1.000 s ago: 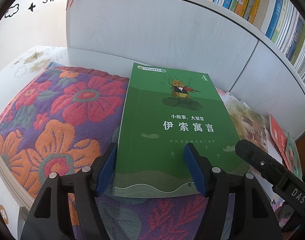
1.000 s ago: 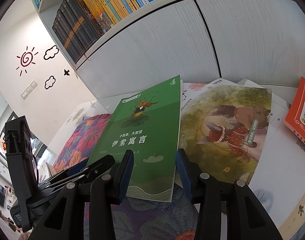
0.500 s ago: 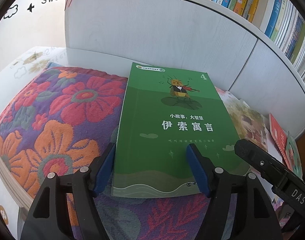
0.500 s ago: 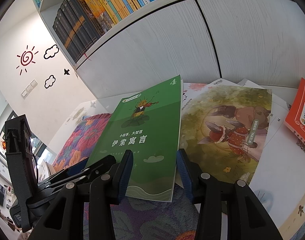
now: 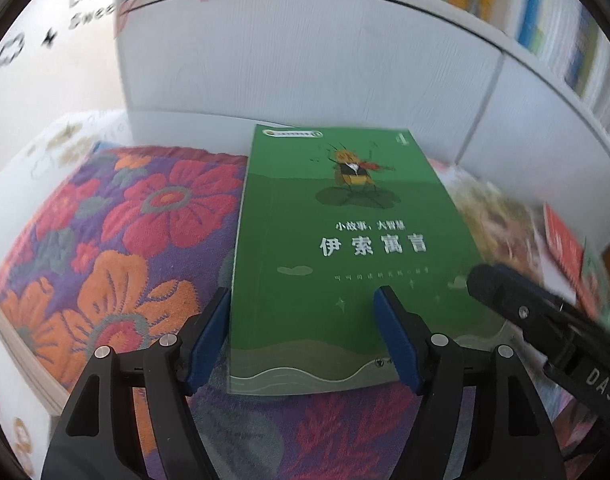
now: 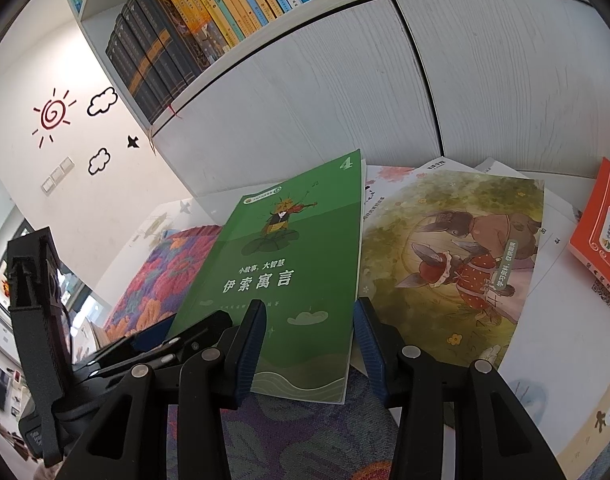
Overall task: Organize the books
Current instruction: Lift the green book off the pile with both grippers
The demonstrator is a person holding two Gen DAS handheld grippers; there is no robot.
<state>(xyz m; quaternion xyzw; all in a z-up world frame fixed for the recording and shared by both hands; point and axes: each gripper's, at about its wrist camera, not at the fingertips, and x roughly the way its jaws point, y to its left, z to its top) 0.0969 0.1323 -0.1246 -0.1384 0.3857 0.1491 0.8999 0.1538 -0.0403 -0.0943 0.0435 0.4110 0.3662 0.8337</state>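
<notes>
1. The left gripper (image 5: 303,334) has just widened; its jaws straddle the green book (image 5: 345,256), not pressing.
2. The right gripper (image 6: 307,346), open, brackets its lower-centre edge.
3. Release looks done.

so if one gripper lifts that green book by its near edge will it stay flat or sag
The green book looks like a thin, glossy paperback, so it would probably droop at the far end and could slip between the pads. It lies on a soft flowered cloth, so pushing it would likely drag rather than slide.
</notes>
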